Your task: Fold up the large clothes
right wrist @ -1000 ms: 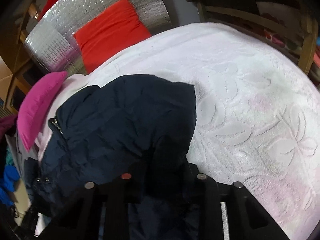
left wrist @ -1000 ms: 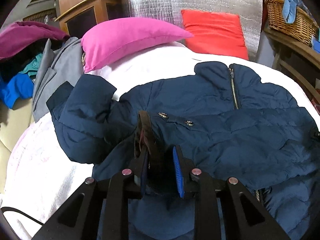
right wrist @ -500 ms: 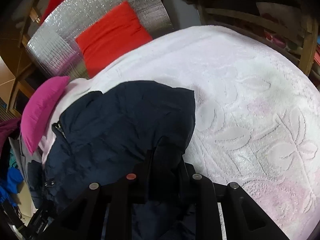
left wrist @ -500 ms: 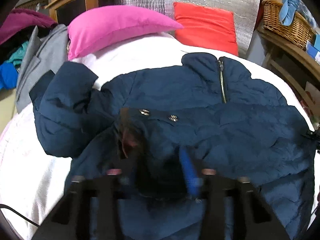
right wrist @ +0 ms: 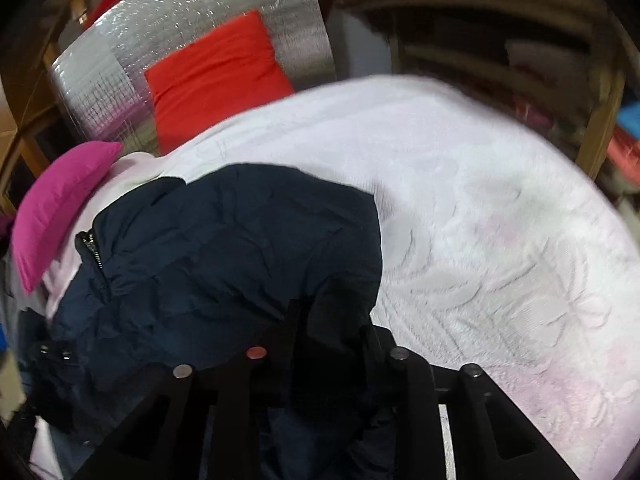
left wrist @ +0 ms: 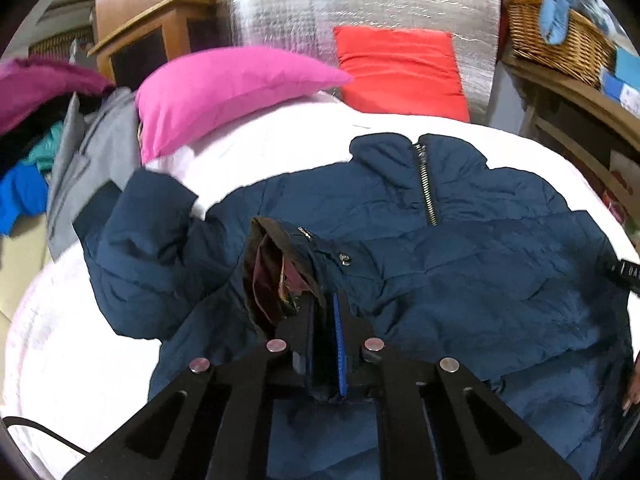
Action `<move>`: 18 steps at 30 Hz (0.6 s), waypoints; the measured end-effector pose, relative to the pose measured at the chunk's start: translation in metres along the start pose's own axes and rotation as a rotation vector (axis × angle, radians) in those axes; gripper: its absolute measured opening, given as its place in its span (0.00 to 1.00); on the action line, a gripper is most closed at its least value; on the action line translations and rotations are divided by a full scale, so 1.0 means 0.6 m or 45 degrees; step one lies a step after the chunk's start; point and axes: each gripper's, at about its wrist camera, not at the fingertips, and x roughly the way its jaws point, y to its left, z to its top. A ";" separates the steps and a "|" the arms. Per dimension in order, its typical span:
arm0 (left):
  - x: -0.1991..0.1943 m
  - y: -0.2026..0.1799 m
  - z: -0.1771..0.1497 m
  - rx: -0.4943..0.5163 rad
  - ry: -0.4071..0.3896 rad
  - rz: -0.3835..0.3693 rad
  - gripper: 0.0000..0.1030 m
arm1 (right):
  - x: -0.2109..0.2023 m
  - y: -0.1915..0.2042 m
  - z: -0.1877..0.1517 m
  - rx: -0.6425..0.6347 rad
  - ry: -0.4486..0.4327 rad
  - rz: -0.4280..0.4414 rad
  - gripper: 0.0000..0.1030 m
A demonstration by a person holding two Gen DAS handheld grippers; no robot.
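Risk first: slippery quilted shell, bulky padding, and only a thin pinch of fabric in each gripper. Could slide out of either grip mid-fold, judging by how little cloth sits between the fingers; would leave the fold lopsided. Could also drag the bedspread (right wrist: 480,220) along, or let the loose sleeve (left wrist: 136,248) far left of the left gripper flop out and spoil the shape.

Left gripper (left wrist: 324,344): nearly closed, blue pads nipping a raised bit of the navy puffer jacket (left wrist: 460,280) near its hem, brown-and-maroon lining (left wrist: 268,280) turned out just left of the fingertips. Right gripper (right wrist: 332,340): closed down on a dark ridge of the same jacket, fabric bunched up between the fingers, pads hidden by the cloth.

Jacket location: spread on the bed, front up, collar and zipper (left wrist: 426,184) straight ahead of the left gripper, body running off to its right.

Seen from the left wrist only: lining, snap buttons (left wrist: 344,258), crumpled sleeve, pile of clothes (left wrist: 36,160) far left, wicker basket (left wrist: 560,40) upper right. Seen from the right wrist only: wide bare stretch of bedspread to the right of that gripper, plus the jacket's right edge folded square. Shared: pink pillow (left wrist: 224,92), red cushion (left wrist: 400,68).
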 end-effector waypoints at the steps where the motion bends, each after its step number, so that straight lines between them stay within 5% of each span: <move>1: -0.003 -0.002 0.001 0.012 -0.011 0.003 0.09 | -0.008 0.005 0.000 -0.003 -0.036 -0.017 0.23; 5: -0.014 -0.002 0.006 0.041 -0.031 0.015 0.08 | -0.027 0.020 -0.005 -0.011 -0.141 -0.084 0.23; 11: 0.049 0.021 -0.015 0.007 0.197 0.103 0.08 | 0.015 0.038 -0.023 -0.072 -0.063 -0.204 0.23; 15: 0.047 0.033 -0.013 -0.037 0.208 0.068 0.08 | 0.005 0.035 -0.022 -0.014 -0.048 -0.196 0.26; 17: 0.040 0.037 -0.011 -0.050 0.198 0.049 0.08 | -0.003 0.028 -0.022 0.020 -0.029 -0.191 0.31; 18: 0.040 0.038 -0.011 -0.057 0.197 0.046 0.08 | -0.003 0.026 -0.018 0.032 -0.024 -0.181 0.42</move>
